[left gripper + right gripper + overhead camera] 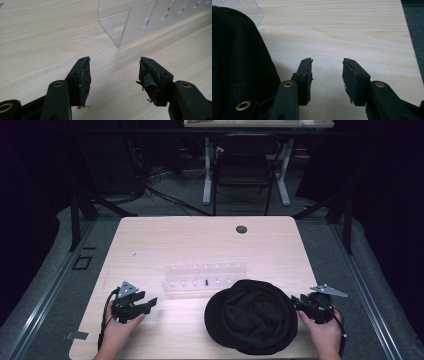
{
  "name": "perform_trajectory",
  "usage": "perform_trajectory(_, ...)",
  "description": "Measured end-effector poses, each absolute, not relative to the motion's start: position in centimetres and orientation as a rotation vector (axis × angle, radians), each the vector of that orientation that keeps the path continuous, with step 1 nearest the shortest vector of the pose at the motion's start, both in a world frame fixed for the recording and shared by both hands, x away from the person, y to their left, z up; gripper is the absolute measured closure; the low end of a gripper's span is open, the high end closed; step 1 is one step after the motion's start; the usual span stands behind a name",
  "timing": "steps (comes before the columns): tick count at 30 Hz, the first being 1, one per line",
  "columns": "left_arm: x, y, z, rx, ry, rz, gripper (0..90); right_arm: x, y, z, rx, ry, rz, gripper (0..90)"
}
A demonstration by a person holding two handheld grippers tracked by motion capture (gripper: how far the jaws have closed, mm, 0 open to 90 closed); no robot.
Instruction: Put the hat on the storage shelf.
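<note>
Right gripper (300, 303), lower right of the high view, jaws spread and holding nothing, just beside the round black fabric cap (252, 316). Left gripper (145, 305), lower left, gapes too, near the clear acrylic rack (205, 280).

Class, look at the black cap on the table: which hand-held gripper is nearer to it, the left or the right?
Right. The right hand-held gripper sits just beside the black cap at its right edge. The left hand-held gripper is farther off to the cap's left, across bare table.
</note>
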State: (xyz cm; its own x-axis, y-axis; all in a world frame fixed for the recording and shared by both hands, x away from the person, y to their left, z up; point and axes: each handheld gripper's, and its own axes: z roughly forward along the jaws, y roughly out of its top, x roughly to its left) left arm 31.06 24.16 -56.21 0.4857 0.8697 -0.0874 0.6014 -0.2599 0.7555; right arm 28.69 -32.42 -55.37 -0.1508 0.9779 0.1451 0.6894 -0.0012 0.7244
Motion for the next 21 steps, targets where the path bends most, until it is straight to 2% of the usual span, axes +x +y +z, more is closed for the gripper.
perform_trajectory(10, 31.1, 24.5, -56.2, 1.979, 1.231, 0.450, 42.9, 28.7, -32.1, -54.3, 1.760, 1.892, 0.935, 54.5)
perform_trajectory(16, 30.6, 24.6, -55.9, 1.979, 1.218, 0.463, 42.9, 28.1, -31.3, -51.8, 1.736, 1.924, 0.880, 55.7)
perform_trajectory(21, 30.9, 24.3, -56.1, 1.995, 1.205, 0.449, 42.9, 28.0, -31.0, -50.1, 1.747, 1.991, 0.851, 61.4)
